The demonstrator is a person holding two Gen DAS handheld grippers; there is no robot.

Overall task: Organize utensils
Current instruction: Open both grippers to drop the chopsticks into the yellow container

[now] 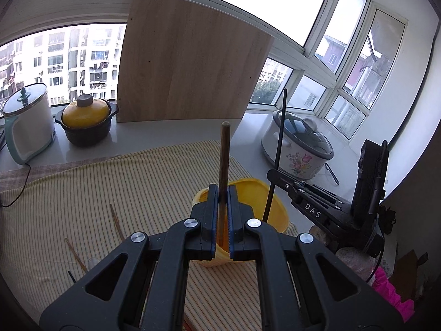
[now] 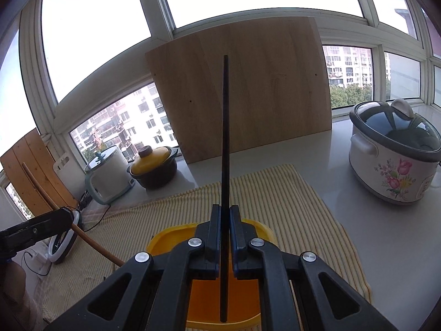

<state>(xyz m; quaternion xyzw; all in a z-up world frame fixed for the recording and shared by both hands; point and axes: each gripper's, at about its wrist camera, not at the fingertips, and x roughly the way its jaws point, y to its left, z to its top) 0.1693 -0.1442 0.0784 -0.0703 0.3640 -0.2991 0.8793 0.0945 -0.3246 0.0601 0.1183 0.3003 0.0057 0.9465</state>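
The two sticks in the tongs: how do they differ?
The left tongs hold a brown wooden chopstick, thicker with a rounded top. The right tongs hold a black chopstick, thinner and standing taller above its tongs. Both stand near upright, lower ends in the yellow container.

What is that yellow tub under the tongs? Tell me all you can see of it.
The yellow tub looks like plastic, squarish with rounded corners, a pale outer rim and a deeper orange inside. It stands upright and open on the striped cloth. The black chopstick, clamped in the right tongs, points down into it; the brown chopstick, clamped in the left tongs, hangs over its opening. Whether either touches it cannot be seen.
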